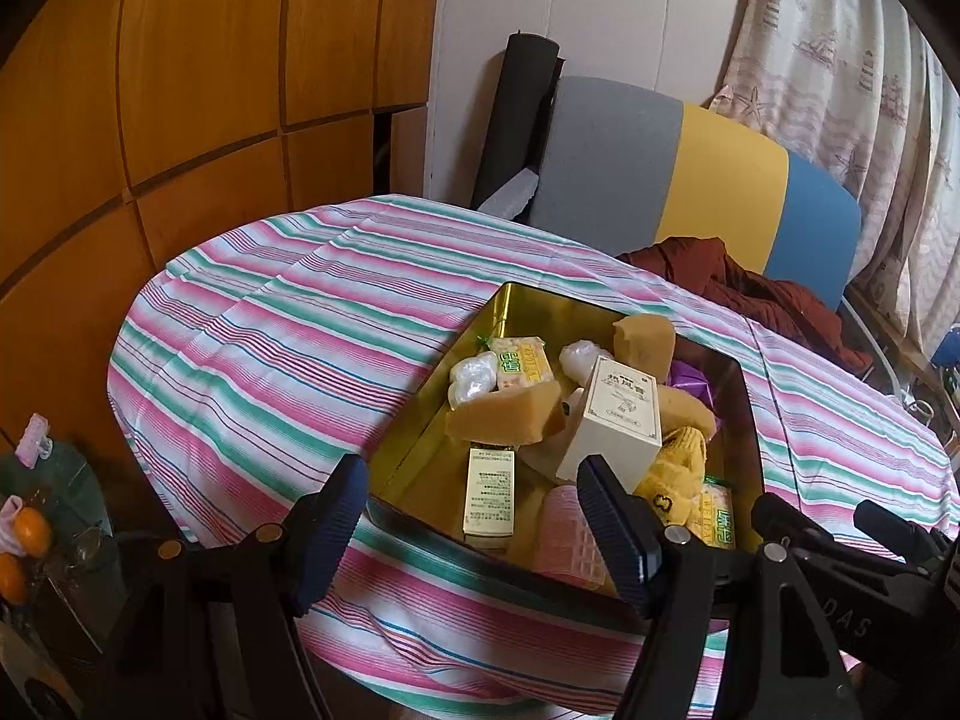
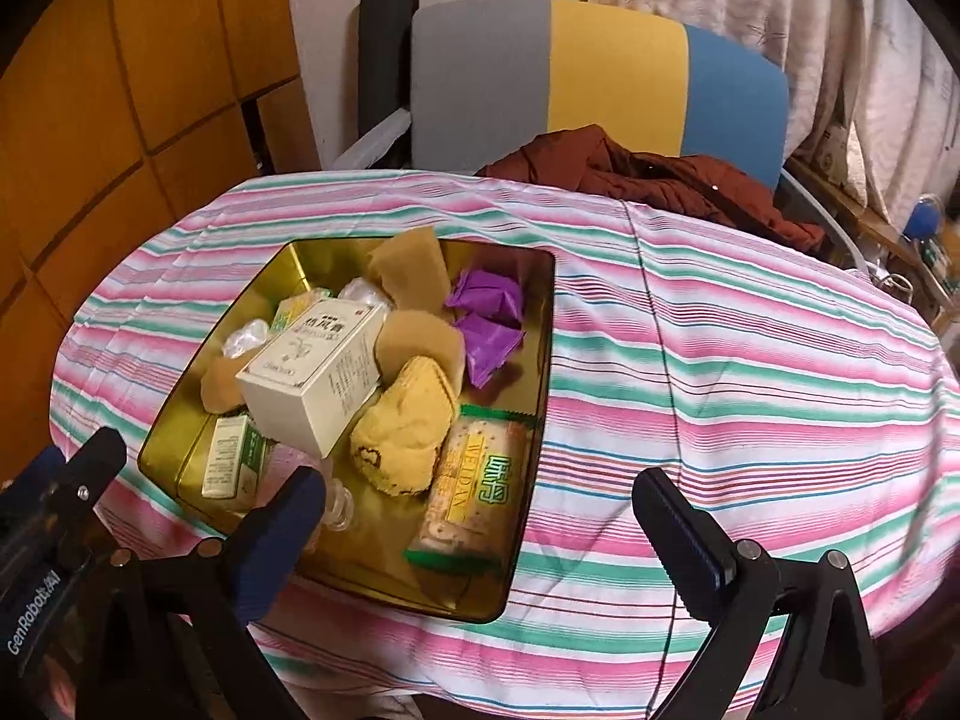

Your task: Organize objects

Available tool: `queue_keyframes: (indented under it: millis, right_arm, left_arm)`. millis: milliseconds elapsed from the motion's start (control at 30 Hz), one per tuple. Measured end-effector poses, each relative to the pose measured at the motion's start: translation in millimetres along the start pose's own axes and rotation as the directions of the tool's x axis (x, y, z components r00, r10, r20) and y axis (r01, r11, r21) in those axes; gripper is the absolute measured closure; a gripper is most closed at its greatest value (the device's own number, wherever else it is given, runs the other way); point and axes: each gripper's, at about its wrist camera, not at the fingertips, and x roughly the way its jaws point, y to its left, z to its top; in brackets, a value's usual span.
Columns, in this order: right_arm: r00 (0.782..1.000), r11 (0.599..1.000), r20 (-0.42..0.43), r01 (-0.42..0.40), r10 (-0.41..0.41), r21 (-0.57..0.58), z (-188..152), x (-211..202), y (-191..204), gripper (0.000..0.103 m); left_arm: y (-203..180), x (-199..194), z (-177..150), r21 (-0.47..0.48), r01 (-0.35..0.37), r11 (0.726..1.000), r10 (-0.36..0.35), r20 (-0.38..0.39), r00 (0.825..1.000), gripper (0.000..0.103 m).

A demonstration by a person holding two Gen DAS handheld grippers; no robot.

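While the gold tin (image 2: 543,324) sits on the striped tablecloth (image 2: 750,360) crammed with goods, I see both of my tools held just short of its near edge. At the heap's middle a cream carton (image 2: 312,375) lies tilted on top of tan sponge pieces (image 2: 420,342), with a yellow knitted item (image 2: 405,432) touching its lower right side. Purple wrappers (image 2: 486,318) fill the far right corner, a cracker packet (image 2: 474,492) lies along the near right wall, and a small green-and-white box (image 2: 231,462) lies against the near left wall.

My right gripper (image 2: 480,516) is spread wide, nothing between its fingers; its left finger overlaps the tin's near rim and its right finger hangs over bare cloth beside the tin. My left gripper (image 1: 474,516) is likewise parted and holds nothing, framing the tin's near left corner. Beyond the table stands a grey, yellow and blue chair (image 2: 600,72) with a rust-brown garment (image 2: 648,174) on it.
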Motion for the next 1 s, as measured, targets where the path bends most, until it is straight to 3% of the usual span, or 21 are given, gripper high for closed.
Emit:
queue_keyframes:
  millis: [667,1000]
  right_arm:
    - [1.0,1.0,0.017,0.009,-0.009,0.002,-0.8,-1.7,-1.6,0.0]
    - [1.0,1.0,0.009,0.004,-0.005,0.013,-1.6,1.6,-4.3,0.0]
  left_arm:
    - [-10.2,6.3,-2.6,0.084,-0.087,0.993,0.092,-0.051,0.994,0.03]
    - [-11.3,6.0,-5.8,0.088,-0.113,0.99,0.116,-0.035,0.993,0.032]
